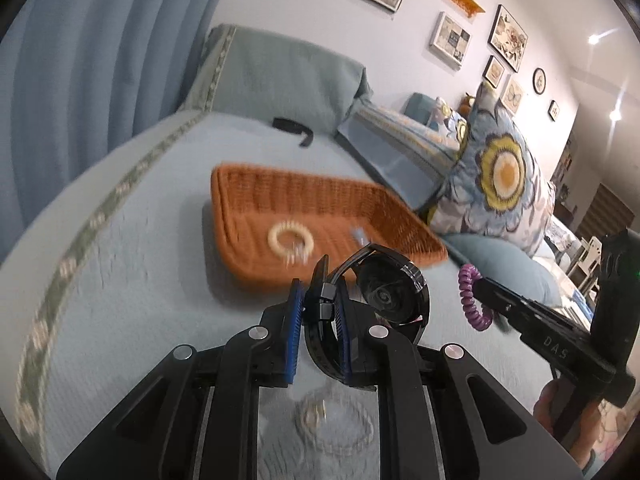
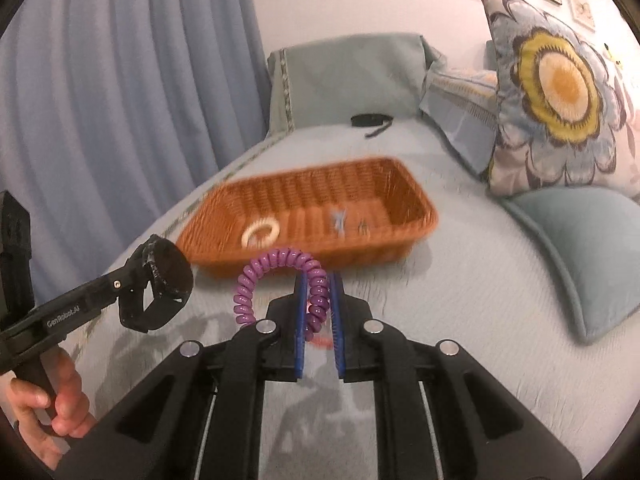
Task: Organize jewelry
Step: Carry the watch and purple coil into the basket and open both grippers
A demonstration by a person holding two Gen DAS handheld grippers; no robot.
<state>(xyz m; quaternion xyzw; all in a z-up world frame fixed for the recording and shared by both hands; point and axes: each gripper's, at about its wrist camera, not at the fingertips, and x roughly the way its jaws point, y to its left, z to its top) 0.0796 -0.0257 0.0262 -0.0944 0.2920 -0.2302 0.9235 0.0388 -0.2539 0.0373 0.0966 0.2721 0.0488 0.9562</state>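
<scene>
Orange wicker basket (image 2: 408, 200) with cream ring (image 2: 261, 232) inside

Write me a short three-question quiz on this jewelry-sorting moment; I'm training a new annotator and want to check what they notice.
1. True or false: the left gripper holds a black watch by its strap.
2. What is clamped between the fingers of the right gripper? A) a cream ring B) a purple spiral hair tie C) a blue clip
3. Name one item already lying in the orange wicker basket.

Key
1. True.
2. B, the purple spiral hair tie.
3. The cream ring-shaped bracelet; small bluish pieces lie there too, too blurred to identify.
</scene>
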